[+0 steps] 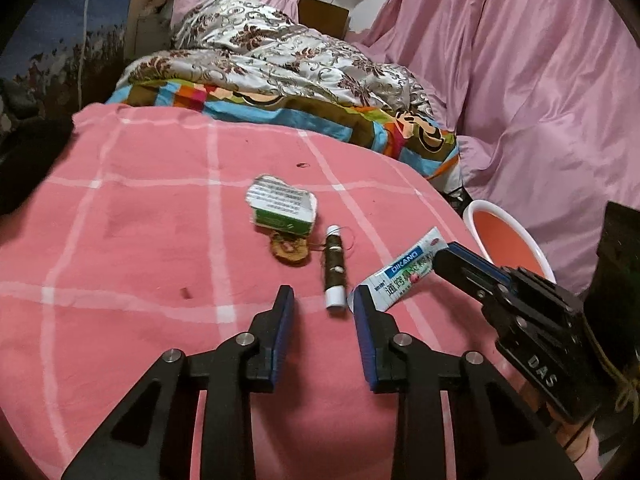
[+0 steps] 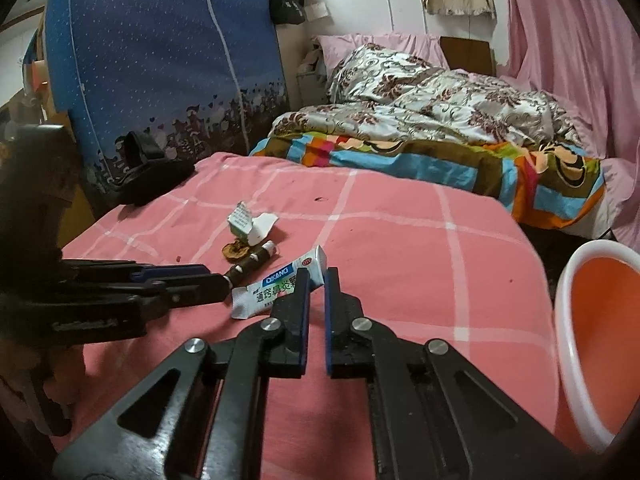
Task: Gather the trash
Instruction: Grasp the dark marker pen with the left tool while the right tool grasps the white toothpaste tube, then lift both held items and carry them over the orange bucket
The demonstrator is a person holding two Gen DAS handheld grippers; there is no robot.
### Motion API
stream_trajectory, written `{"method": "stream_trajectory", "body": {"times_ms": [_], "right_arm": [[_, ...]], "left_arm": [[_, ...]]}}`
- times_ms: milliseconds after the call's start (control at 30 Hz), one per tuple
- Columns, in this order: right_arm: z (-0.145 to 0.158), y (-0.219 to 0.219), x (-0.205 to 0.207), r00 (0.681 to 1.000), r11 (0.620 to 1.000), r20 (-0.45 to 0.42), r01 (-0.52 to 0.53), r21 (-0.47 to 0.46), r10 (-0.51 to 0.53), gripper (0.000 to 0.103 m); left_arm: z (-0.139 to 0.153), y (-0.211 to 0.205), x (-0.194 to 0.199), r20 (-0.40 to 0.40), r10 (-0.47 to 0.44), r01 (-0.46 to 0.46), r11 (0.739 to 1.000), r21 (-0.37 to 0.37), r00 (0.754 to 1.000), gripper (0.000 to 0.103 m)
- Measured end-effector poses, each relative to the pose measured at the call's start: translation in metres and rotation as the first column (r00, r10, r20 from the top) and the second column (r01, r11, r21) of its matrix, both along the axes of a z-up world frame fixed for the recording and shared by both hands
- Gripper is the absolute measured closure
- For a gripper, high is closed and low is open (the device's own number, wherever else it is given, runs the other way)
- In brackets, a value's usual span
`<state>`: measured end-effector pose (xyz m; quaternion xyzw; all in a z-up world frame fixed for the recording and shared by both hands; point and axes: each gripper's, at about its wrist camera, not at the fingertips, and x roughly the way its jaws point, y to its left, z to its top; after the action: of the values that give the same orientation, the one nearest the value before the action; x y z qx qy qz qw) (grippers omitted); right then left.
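Note:
Trash lies on a pink checked bedsheet (image 1: 140, 240). A white DIKANG ointment tube (image 1: 394, 276) (image 2: 260, 294) has its crimped end between the fingers of my right gripper (image 2: 317, 278) (image 1: 440, 258), which is shut on it. My left gripper (image 1: 323, 296) (image 2: 222, 280) stands open just above the sheet. The white end of a brown thread spool (image 1: 335, 268) (image 2: 252, 265) lies between its fingertips. Beyond the spool are a dried brown slice (image 1: 290, 251) (image 2: 236, 249) and a torn green-and-white carton (image 1: 284, 208) (image 2: 246, 222).
A pink basin with a white rim (image 1: 472, 210) (image 2: 560, 304) sits off the bed's right edge. A patterned quilt (image 1: 280, 52) is heaped at the far end. A black bag (image 2: 152, 172) and a blue fabric wardrobe (image 2: 160, 60) stand at the left.

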<state>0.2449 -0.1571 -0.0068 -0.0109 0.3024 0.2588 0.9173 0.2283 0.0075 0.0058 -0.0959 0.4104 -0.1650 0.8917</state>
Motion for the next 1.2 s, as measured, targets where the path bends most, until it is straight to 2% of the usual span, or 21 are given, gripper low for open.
{"method": "stream_trajectory", "body": {"times_ms": [67, 233, 300, 433, 533, 700, 833, 933, 1200], "right_arm": [[0.002, -0.002, -0.001, 1.000, 1.000, 0.011, 0.007, -0.006, -0.007, 0.090], [0.006, -0.011, -0.002, 0.999, 1.000, 0.031, 0.026, 0.004, -0.026, 0.090], [0.009, -0.016, -0.004, 0.998, 0.999, 0.044, 0.035, 0.017, -0.036, 0.091], [0.018, -0.024, -0.011, 0.994, 0.998, 0.094, 0.049, 0.036, -0.053, 0.092], [0.027, -0.027, -0.022, 0.986, 0.997, 0.154, 0.063, 0.036, -0.067, 0.093], [0.042, -0.035, -0.038, 0.960, 0.995, 0.264, 0.089, 0.039, -0.096, 0.093], [0.052, -0.046, -0.050, 0.931, 0.991, 0.339, 0.121, 0.059, -0.134, 0.093], [0.061, -0.058, -0.062, 0.897, 0.985, 0.407, 0.153, 0.079, -0.172, 0.093], [0.081, -0.090, -0.093, 0.771, 0.956, 0.567, 0.261, 0.136, -0.291, 0.093]], "left_arm": [[0.000, -0.004, 0.003, -0.005, 0.004, -0.004, 1.000, -0.002, 1.000, 0.078], [-0.001, -0.017, 0.009, -0.025, -0.010, 0.011, 0.999, 0.040, 1.000, 0.095], [0.000, -0.022, 0.007, -0.013, -0.014, 0.015, 0.999, 0.051, 1.000, 0.095], [0.005, -0.027, -0.004, 0.049, -0.016, 0.013, 0.998, 0.060, 0.999, 0.095], [0.013, -0.028, -0.015, 0.112, -0.007, 0.003, 0.999, 0.032, 0.994, 0.095], [0.033, -0.035, -0.033, 0.232, 0.010, -0.009, 1.000, -0.004, 0.973, 0.095], [0.051, -0.047, -0.047, 0.337, 0.025, -0.017, 0.999, -0.028, 0.941, 0.095], [0.064, -0.059, -0.057, 0.410, 0.032, -0.019, 0.999, -0.035, 0.912, 0.095], [0.090, -0.103, -0.074, 0.562, -0.015, 0.029, 0.999, -0.015, 0.827, 0.095]]}}
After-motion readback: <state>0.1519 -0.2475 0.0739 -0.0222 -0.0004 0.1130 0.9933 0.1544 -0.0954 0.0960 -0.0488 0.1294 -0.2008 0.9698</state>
